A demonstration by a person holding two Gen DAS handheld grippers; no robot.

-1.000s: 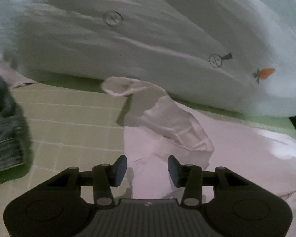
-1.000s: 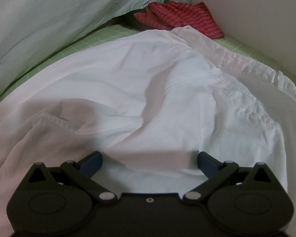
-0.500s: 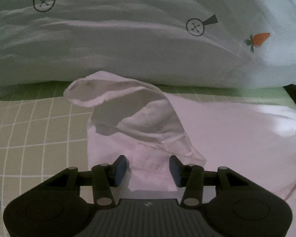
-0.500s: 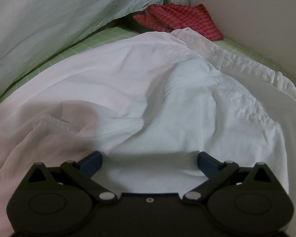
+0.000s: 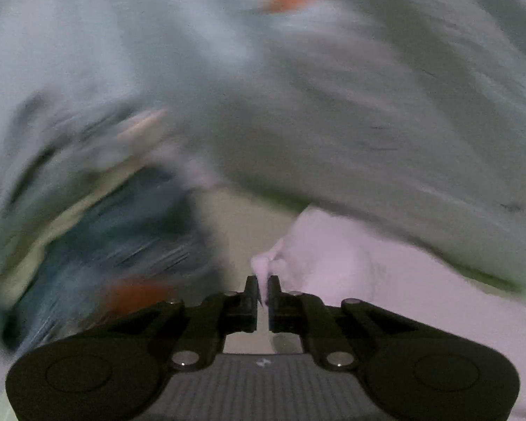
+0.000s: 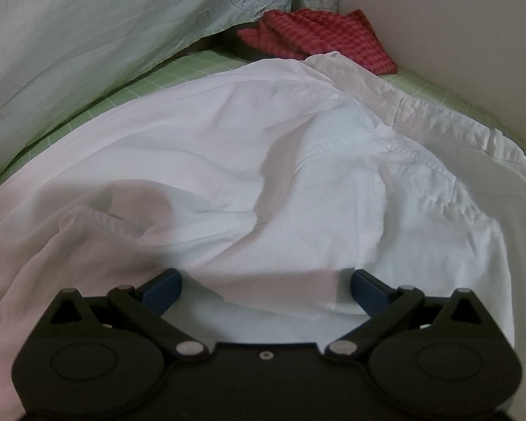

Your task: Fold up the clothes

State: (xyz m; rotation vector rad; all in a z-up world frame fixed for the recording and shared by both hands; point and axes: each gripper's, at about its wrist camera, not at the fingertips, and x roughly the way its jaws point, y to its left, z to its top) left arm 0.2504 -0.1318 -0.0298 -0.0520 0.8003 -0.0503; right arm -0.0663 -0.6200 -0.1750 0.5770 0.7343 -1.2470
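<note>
While the left claw [image 5: 262, 289] has just pinched shut on a fold of the white garment [image 6: 263, 175] in its blurred view, the right claw [image 6: 264, 286] gapes wide over that garment spread on the green-checked bed [image 6: 179, 70], red checked cloth [image 6: 315, 37] beyond.

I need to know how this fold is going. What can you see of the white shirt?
The white shirt is thin, creased cotton-like cloth with stitched seams and a hem band, lying spread and rumpled over the green checked sheet. The left gripper has just closed on a bunched edge of it. The right gripper hangs open over its middle fold.
</note>
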